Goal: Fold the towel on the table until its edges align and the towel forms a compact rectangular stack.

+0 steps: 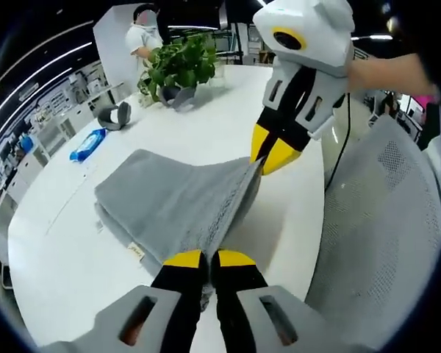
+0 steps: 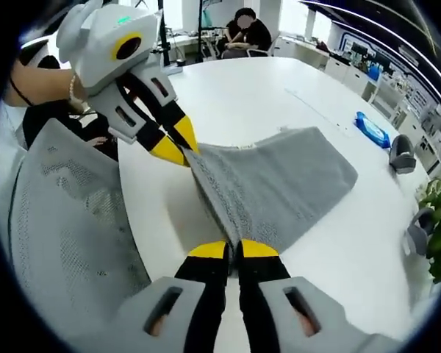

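Observation:
A grey towel (image 1: 169, 202) lies partly folded on the white table (image 1: 66, 250), its near edge lifted and pulled taut between the two grippers. My left gripper (image 1: 209, 257) is shut on one corner of that edge at the bottom of the left gripper view. My right gripper (image 1: 268, 163) comes in from above, shut on the other corner. In the right gripper view the same towel (image 2: 279, 184) stretches from my right gripper (image 2: 233, 248) up to the left gripper (image 2: 182, 153), both pinching the edge. A small label (image 1: 136, 251) shows on the towel's lower layer.
A grey mesh chair (image 1: 389, 235) stands close beside the table edge (image 2: 59, 220). On the table sit a potted plant (image 1: 178, 66), a blue packet (image 1: 87, 144) and grey holders (image 1: 114, 115). People are at the far side (image 2: 242, 29).

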### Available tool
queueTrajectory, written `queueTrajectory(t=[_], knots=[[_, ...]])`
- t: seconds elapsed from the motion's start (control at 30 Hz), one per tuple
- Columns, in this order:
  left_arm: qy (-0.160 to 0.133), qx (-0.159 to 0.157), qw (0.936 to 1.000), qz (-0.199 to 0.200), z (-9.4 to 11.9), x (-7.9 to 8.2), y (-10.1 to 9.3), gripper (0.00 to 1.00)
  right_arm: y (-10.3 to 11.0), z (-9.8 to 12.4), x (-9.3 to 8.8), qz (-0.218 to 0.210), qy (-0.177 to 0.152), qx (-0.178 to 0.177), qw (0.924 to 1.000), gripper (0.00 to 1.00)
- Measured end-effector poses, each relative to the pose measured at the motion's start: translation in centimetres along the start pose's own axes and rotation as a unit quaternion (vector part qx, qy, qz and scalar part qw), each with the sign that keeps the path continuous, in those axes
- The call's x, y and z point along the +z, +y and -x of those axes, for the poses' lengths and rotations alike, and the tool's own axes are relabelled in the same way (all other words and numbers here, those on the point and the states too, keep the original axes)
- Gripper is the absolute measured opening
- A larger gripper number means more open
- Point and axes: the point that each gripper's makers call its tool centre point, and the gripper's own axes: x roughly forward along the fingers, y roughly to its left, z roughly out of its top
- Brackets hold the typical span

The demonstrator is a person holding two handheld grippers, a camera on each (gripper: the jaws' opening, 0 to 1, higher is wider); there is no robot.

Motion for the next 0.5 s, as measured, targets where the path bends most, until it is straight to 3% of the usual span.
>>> queueTrajectory(t=[0.5], knots=[[-0.024,0.016,0.9996,0.000,3.1,2.3,-0.6,0.05,0.9,3.3,1.4,-0.006,-0.029,-0.013,0.9995,0.02]])
